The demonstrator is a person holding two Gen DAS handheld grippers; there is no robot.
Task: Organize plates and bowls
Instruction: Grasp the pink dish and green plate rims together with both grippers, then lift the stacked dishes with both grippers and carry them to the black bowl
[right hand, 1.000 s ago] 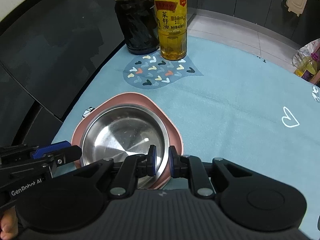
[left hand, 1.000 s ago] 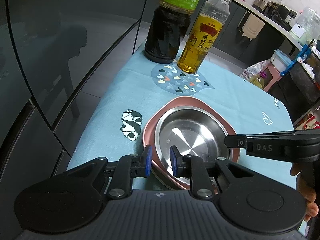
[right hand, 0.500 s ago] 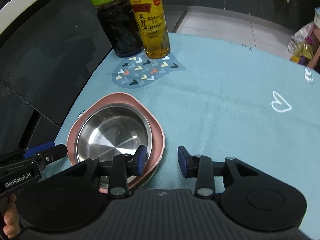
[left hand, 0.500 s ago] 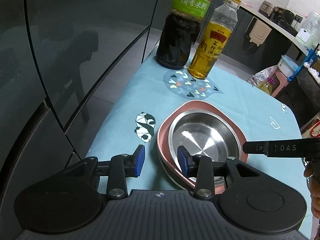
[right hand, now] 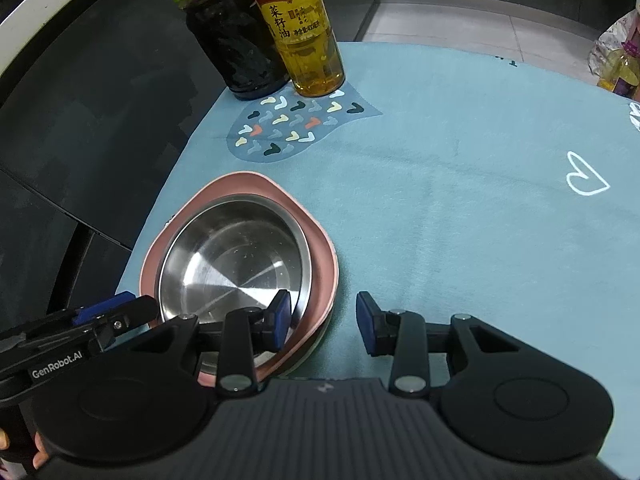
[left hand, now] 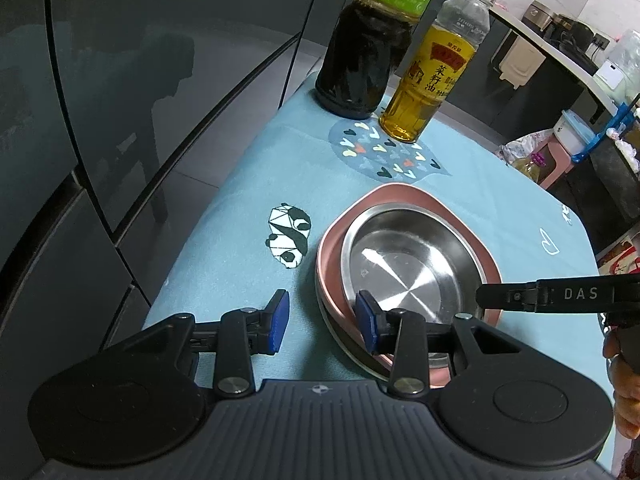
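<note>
A steel bowl (left hand: 404,264) sits nested inside a pink plate (left hand: 404,194) on the blue tablecloth; both also show in the right wrist view, the bowl (right hand: 236,260) and the plate (right hand: 320,268). My left gripper (left hand: 323,323) is open and empty, straddling the stack's near left rim. My right gripper (right hand: 323,322) is open and empty, straddling the stack's near right rim. A further pale rim shows under the pink plate.
A dark vinegar bottle (left hand: 366,48) and a yellow oil bottle (left hand: 430,80) stand at the table's far edge. The table's left edge (left hand: 208,220) drops off beside dark cabinet panels. Blue cloth (right hand: 460,208) stretches right of the stack.
Both grippers were shut on the stack's near rim a second ago. They have opened, let go, and drawn back and apart. The stack has stayed in place.
</note>
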